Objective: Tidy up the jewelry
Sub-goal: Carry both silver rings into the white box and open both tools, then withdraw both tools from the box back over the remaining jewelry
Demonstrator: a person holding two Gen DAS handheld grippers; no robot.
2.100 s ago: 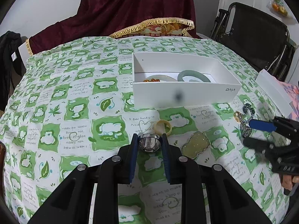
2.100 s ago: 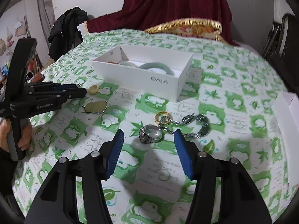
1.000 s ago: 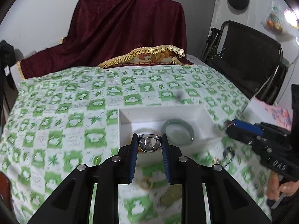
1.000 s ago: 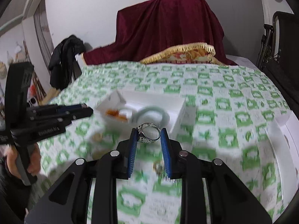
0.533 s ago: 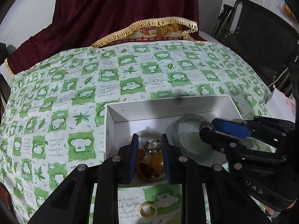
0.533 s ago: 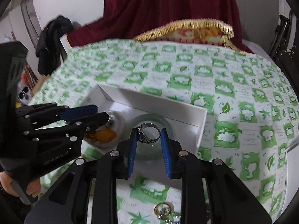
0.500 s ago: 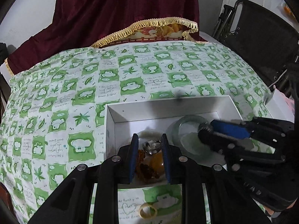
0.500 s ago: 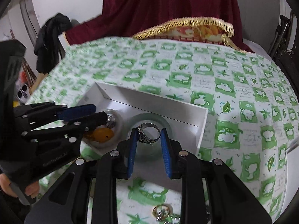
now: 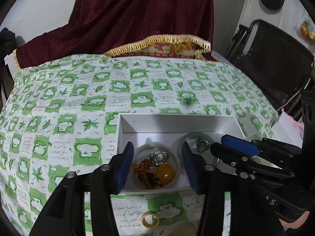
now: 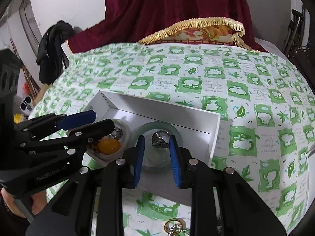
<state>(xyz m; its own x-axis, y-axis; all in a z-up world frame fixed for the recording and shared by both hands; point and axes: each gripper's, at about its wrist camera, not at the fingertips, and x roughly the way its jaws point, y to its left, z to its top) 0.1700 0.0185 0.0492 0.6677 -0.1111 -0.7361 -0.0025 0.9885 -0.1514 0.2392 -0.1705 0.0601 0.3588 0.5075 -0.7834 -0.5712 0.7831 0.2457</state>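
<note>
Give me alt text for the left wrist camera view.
The open left gripper hovers over a white box on a green-checked tablecloth, a silver ring lying released below beside an amber stone. The right gripper reaches in from the right.

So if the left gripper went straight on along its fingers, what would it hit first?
Probably the silver ring lying in the white box, between the open left gripper fingers, beside the amber bead. Depth is hard to judge.

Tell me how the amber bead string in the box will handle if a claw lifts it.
The bead string lies bunched, so it probably droops and swings. The big amber stone looks smooth and rounded, so likely slippery and weights one end.
</note>
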